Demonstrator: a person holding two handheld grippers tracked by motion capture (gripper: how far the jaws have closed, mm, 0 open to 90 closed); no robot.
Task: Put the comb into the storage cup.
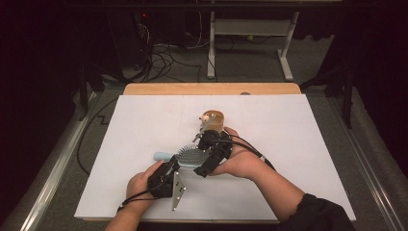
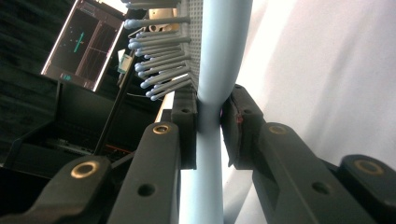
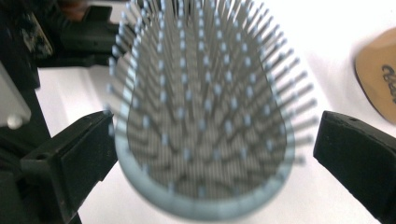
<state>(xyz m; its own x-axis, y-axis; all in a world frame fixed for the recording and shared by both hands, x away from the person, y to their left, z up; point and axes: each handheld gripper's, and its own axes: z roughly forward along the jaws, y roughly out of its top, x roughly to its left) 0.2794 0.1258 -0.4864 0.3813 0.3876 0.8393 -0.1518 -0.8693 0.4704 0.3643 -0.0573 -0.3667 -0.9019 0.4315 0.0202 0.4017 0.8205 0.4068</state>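
Observation:
A light blue hairbrush [image 1: 190,156] with grey bristles lies across the white sheet [image 1: 144,125], its handle pointing left. My left gripper [image 1: 172,166] is shut on the handle; in the left gripper view [image 2: 208,126] both pads press on the thin blue handle [image 2: 210,70], just below the bristles. My right gripper [image 1: 202,155] is open at the brush head. In the right gripper view [image 3: 210,140] its two jaws stand wide apart on either side of the bristled head [image 3: 201,116] and do not touch it.
A round wooden cup [image 1: 214,120] with small items in it stands just behind the right hand, and its rim [image 3: 378,70] shows at the right of the right gripper view. The wooden table edge [image 1: 211,89] runs along the back. Cables and desk legs lie beyond.

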